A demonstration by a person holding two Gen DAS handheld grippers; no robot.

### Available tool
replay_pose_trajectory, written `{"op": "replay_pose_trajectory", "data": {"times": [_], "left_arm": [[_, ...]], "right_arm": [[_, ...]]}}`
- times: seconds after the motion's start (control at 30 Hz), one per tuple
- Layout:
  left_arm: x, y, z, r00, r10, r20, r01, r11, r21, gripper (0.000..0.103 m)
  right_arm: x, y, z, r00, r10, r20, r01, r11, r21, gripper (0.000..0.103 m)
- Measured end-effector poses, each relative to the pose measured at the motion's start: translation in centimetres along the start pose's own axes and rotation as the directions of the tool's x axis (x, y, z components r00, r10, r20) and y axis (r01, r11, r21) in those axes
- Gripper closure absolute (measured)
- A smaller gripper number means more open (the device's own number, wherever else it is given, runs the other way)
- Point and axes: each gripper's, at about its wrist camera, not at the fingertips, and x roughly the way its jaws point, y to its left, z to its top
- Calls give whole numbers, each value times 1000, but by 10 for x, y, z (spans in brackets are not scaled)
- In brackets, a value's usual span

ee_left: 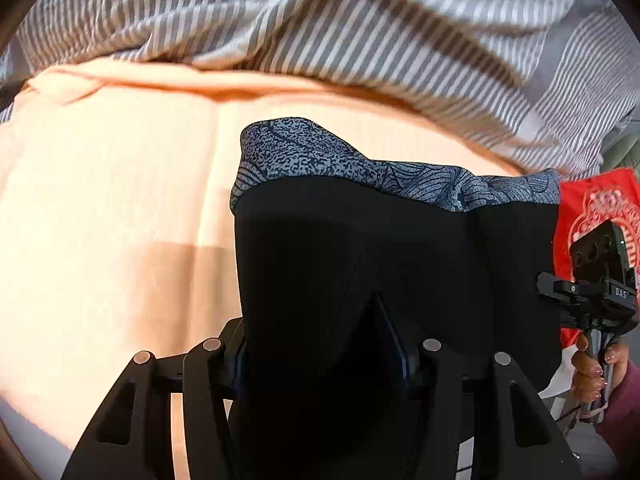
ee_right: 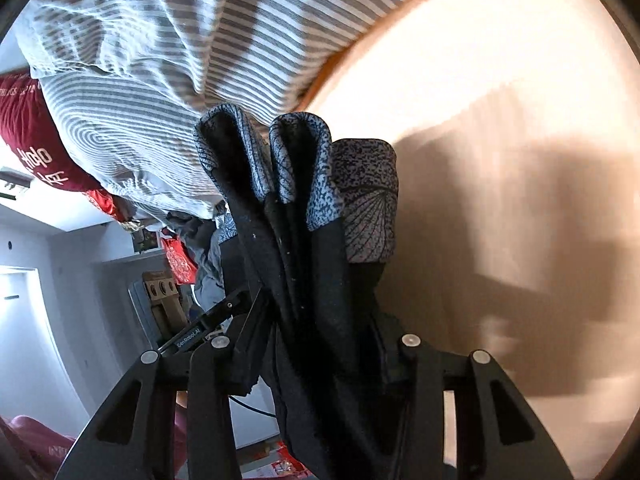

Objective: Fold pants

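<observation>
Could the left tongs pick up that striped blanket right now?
Probably not. The left tongs are already clamped on the black pants, which fill the gap between the fingers; the striped blanket lies beyond, unobstructed, but the pants would have to go first.

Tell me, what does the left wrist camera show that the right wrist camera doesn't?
Only the left view shows the right gripper from outside, held in a hand, with a red cloth behind it.

Only the right view shows the room beyond the bed: a door, a cardboard box and a dark red cushion with lettering.

Both show the black pants with a grey patterned band, clamped in each gripper's jaws, over a peach sheet and a striped blanket.
</observation>
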Motion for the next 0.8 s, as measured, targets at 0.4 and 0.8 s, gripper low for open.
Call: {"op": "replay_pose_trajectory", "data": {"times": [0.4, 0.8], "left_arm": [[29, 1, -23, 996, 93, 20, -93, 995, 38, 45], [14, -2, -39, 977, 212, 29, -214, 972, 98, 36]], "right_arm": [[14, -19, -29, 996, -82, 33, 82, 997, 16, 55], [-8, -2, -45, 965, -238, 107, 236, 971, 25, 49]]}}
